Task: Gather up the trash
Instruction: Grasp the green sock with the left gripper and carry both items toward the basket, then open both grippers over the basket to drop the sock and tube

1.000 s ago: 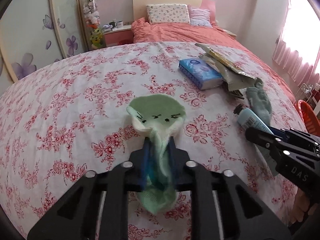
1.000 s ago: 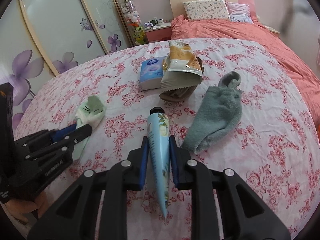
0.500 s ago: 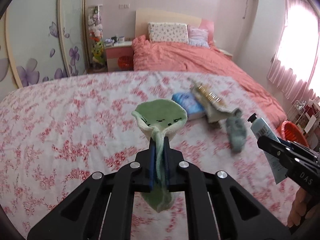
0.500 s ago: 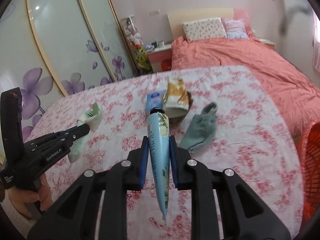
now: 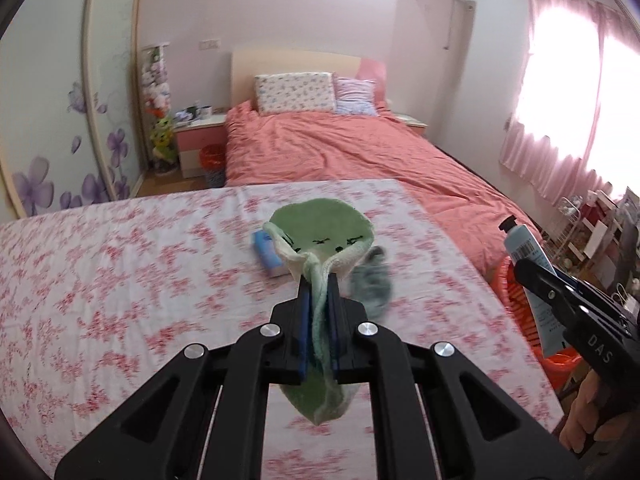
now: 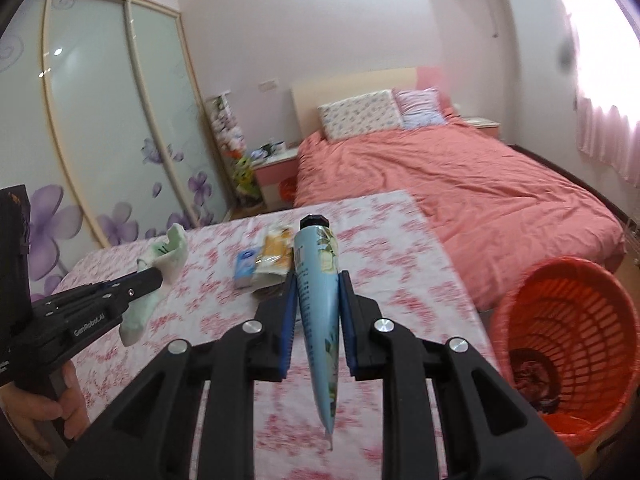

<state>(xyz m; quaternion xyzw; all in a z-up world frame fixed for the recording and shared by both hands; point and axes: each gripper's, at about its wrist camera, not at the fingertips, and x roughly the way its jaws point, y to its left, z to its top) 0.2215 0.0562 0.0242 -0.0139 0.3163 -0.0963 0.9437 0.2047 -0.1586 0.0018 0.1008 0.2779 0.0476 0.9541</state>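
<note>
The left gripper [image 5: 319,286] is clamped narrow on a pale green sock [image 5: 320,232], whose cuff with small black stitched marks fans out above the blue pads while the toe end droops below them, clear of the floral bedspread [image 5: 120,280]. The right gripper [image 6: 318,280] is closed on a light blue tube [image 6: 318,280] with a black cap, cap pointing away from the camera and the crimped tail hanging down between the black arms. Beyond the sock, on the bedspread, lie a blue tissue pack [image 5: 266,254] and a grey sock [image 5: 374,280], both blurred. From the right wrist view a yellow and white snack wrapper [image 6: 276,258] lies just beside the tissue pack. To the right of the bed's edge stands an orange slatted waste basket [image 6: 568,320] lined with an orange bag, with something dark at its bottom. A bed with a salmon duvet [image 6: 460,184] and two pillows lies farther back.
</note>
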